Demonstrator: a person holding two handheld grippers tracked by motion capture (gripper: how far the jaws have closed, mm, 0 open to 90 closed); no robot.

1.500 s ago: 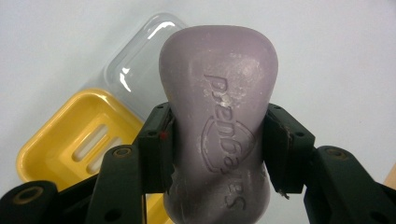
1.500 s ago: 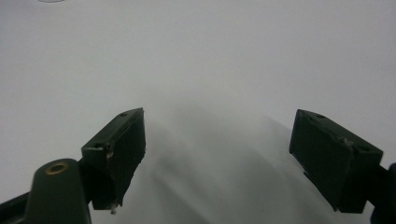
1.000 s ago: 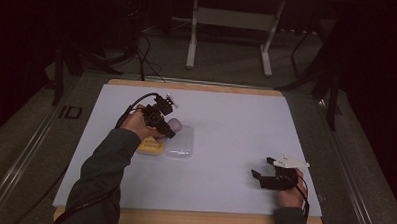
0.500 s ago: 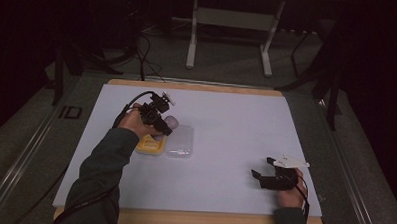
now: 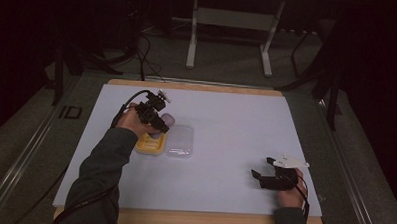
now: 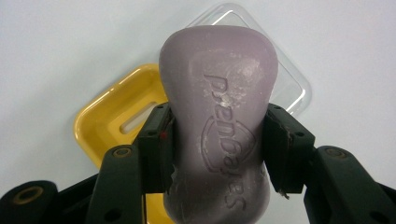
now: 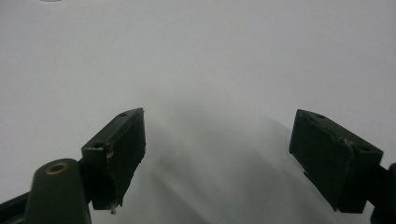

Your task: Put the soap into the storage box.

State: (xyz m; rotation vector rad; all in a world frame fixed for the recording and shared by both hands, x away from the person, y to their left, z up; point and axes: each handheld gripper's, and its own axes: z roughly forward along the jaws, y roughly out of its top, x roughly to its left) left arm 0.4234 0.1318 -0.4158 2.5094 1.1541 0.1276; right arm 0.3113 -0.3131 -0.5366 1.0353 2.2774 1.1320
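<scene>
A lilac bar of soap point(image 6: 218, 121) with an embossed brand name is clamped between the jaws of my left gripper point(image 6: 217, 144), held up over the table. Below it lie a yellow soap dish point(image 6: 114, 121) with a slot in its floor and, beside that, a clear plastic lid point(image 6: 285, 84). From the high view the left gripper point(image 5: 158, 123) hovers above the yellow dish point(image 5: 149, 145), with the soap point(image 5: 167, 120) showing at its tip and the clear lid point(image 5: 179, 141) to the right. My right gripper point(image 5: 260, 175) rests low at the table's front right, open with nothing between its fingers point(image 7: 116, 154).
The white sheet point(image 5: 236, 128) covers a wooden-edged table point(image 5: 192, 220). A metal stand point(image 5: 229, 28) and cables are on the dark floor behind the table. A black cable trails from the left gripper over the table's left side.
The left gripper has drifted slightly left and toward the person, carrying the soap over the yellow dish. The right gripper has stayed still.
</scene>
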